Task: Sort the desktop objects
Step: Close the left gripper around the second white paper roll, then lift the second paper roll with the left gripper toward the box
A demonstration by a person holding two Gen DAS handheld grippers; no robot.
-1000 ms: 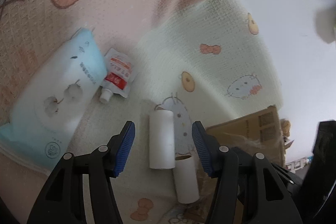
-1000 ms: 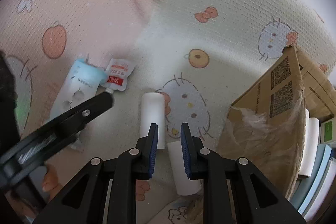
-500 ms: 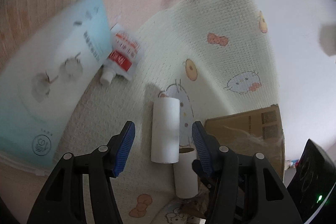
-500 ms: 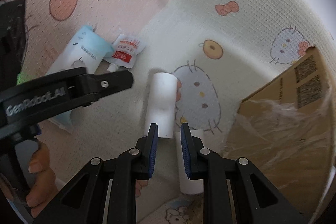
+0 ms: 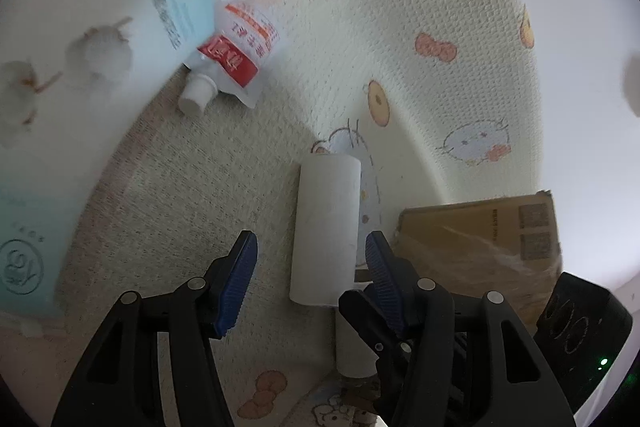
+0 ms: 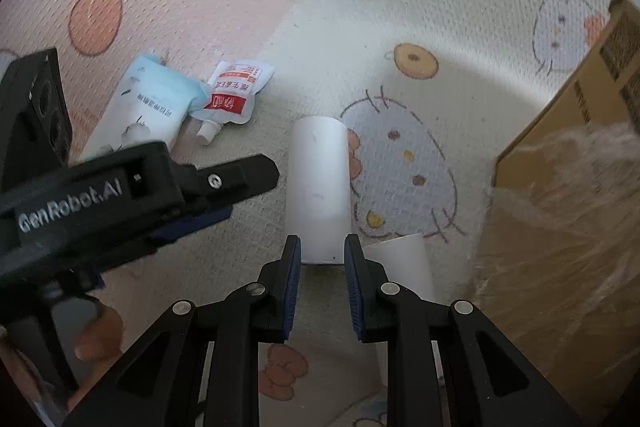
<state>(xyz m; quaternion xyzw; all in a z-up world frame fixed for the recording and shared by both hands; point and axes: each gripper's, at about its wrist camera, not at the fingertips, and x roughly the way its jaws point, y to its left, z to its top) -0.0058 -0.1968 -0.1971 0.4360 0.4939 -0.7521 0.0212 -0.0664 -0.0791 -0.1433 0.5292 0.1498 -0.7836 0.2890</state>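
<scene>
The white paper roll (image 5: 326, 231) lies on the cartoon-print mat (image 5: 420, 7), between the left gripper (image 5: 310, 267)'s spread, empty jaws. Probably light and crushable; grip mid-length, gently. The right gripper (image 6: 320, 281) is clenched, empty.

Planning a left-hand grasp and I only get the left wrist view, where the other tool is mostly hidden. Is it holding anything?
Observer: No. The right tool is shut with nothing gripped; its tips show over the near end of the white roll.
Operator: My own tool covers the second roll. Is it against the box?
Observer: Its far end is not. The second roll has bare mat between that end and the cardboard box.
</scene>
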